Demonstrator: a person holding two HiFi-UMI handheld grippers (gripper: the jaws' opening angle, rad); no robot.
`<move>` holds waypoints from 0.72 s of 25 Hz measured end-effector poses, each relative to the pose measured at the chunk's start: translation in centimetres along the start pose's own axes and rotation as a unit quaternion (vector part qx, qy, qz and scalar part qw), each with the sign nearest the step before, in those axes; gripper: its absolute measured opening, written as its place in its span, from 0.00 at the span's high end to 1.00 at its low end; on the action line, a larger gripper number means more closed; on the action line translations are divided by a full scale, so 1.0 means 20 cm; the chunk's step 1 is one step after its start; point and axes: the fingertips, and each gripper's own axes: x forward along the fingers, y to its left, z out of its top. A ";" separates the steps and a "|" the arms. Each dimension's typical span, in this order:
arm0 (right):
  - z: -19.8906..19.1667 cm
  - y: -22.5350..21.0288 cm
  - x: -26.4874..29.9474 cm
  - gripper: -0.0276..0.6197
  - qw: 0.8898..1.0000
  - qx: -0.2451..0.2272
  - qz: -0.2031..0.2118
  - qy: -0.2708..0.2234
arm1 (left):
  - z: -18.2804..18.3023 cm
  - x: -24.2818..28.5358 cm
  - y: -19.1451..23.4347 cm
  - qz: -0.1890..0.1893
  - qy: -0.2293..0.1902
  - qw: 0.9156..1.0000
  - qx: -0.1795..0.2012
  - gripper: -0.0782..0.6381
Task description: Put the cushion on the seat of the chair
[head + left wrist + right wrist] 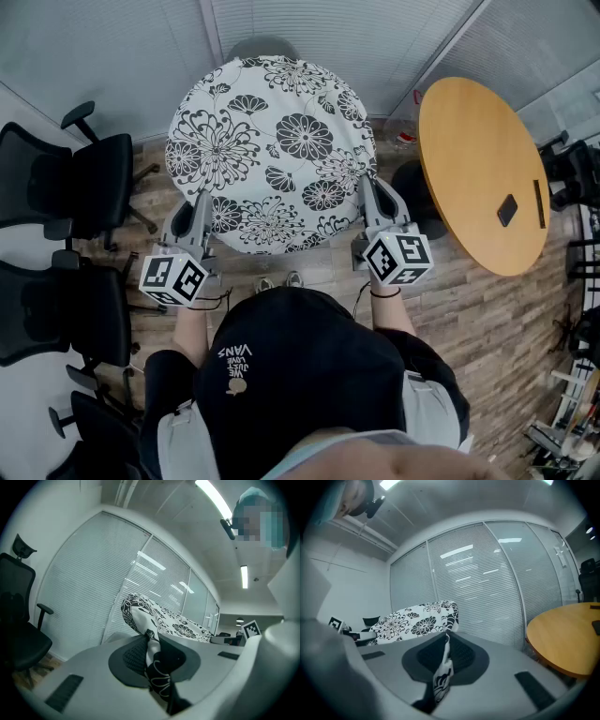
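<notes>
We have the cushion (272, 150) gripped but not yet delivered, as far as we can judge. It fills the upper middle of the head view, held out flat in front of us. The left gripper (199, 211) is clamped on its lower-left edge and the right gripper (372, 192) on its lower-right edge. Each gripper view shows a fold of the printed cloth pinched tight between that gripper's jaws.

A grey curved shape (262, 45) peeks out past the cushion's top rim. It may be part of the target chair, but the cushion hides whatever is beneath it, so we cannot tell whether it rests on a seat. What seems left is lowering it, settling it flat and letting go.

The cushion is round and soft, its white fabric covered in black flower outlines, and its edge crumples where it is pinched. Black mesh-backed office chairs (84, 183) stand at the left of the frame. A round, smooth wooden table (478, 169) at the right carries a small dark flat object (507, 209). The floor (469, 319) is wood plank.
</notes>
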 end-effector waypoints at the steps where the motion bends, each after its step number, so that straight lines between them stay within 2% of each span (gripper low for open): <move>1: 0.00 0.00 -0.01 0.92 1.000 0.001 0.000 0.000 | 0.00 0.00 -0.01 0.000 -0.001 1.000 0.000 0.82; 18: 0.02 0.00 -0.03 0.92 1.000 0.008 -0.001 -0.009 | -0.01 0.00 -0.01 -0.004 0.001 1.000 -0.002 0.82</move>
